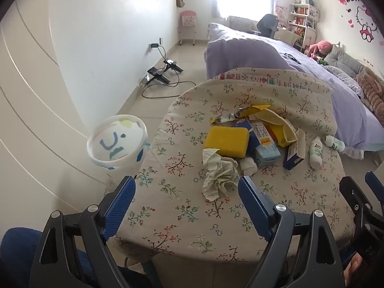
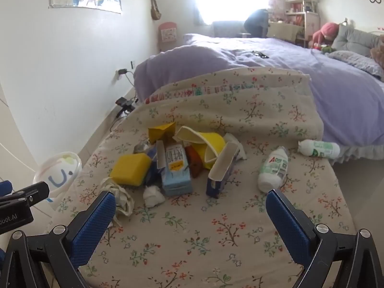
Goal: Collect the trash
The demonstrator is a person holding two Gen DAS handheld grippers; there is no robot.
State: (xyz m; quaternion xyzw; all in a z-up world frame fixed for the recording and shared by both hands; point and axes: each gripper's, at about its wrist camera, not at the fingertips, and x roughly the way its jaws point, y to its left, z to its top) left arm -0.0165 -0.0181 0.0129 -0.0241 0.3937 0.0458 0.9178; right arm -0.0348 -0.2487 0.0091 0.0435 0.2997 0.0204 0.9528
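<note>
two grippers hover over the near edge of a table covered with a floral cloth [image 2: 216,252]. the left gripper [image 1: 186,192] has its jaws wide apart and holds nothing; its blue pads [image 1: 120,204] are above the near left part of the cloth. the right gripper [image 2: 190,206] also has its jaws wide apart and empty, above the near edge.

the trash lies in a heap around the middle of the table. a yellow sponge [image 1: 226,141] is on the left side of the heap, and a crumpled pale green tissue [image 1: 219,176] lies just in front of it, between the sponge and the left gripper. a small white paper ball [image 2: 153,195] is beside a light blue milk carton [image 2: 176,168]. a dark blue open box [image 2: 222,170] stands tilted to the right of the carton, and a squashed yellow paper cup [image 2: 204,146] lies behind them. two white bottles with green labels lie on their sides near the right edge: one [image 2: 273,169] close to the box, the other [image 2: 319,148] further, at the far right edge.

a white bin with a drawn face [image 1: 117,141] stands just beside the left edge of the table. a bed with a purple cover [image 2: 312,76] is behind the table.
</note>
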